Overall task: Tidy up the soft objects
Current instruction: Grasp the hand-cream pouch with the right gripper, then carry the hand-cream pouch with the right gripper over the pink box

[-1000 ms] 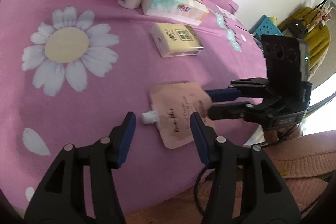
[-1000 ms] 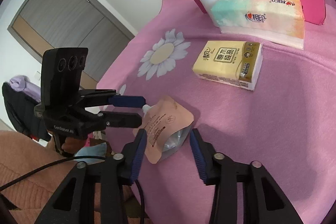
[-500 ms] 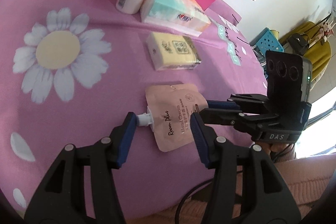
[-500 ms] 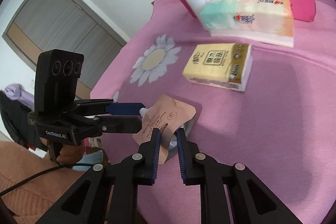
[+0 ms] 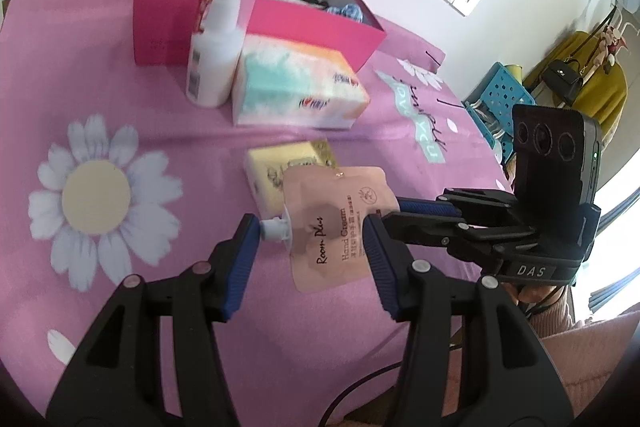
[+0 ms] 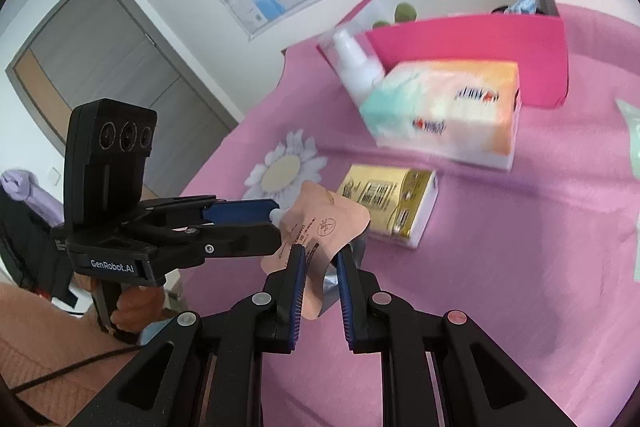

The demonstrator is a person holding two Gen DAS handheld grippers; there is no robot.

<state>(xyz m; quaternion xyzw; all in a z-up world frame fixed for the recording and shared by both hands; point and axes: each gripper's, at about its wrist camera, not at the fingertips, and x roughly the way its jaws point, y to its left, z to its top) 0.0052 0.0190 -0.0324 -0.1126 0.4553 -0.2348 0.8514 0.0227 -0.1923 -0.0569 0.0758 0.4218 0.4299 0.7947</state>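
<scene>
A peach hand-cream pouch (image 5: 336, 219) with a white spout hangs in the air above the pink cloth. My right gripper (image 6: 318, 279) is shut on its bottom edge; it also shows in the left wrist view (image 5: 404, 213). The pouch also shows in the right wrist view (image 6: 320, 231). My left gripper (image 5: 308, 259) is open, its jaws on either side of the pouch, the left pad beside the spout. It also shows in the right wrist view (image 6: 260, 223). A pink open box (image 5: 312, 23) stands at the back.
A yellow tissue pack (image 5: 280, 167) lies just behind the pouch. A larger pastel tissue pack (image 5: 300, 95) and a white pump bottle (image 5: 214, 67) stand before the box. The box holds some items. The bed's edge and a blue basket (image 5: 500, 99) are at right.
My right gripper closed on the pouch and lifted it off the cloth. Both grippers rose and tilted up, so the box interior is now in view.
</scene>
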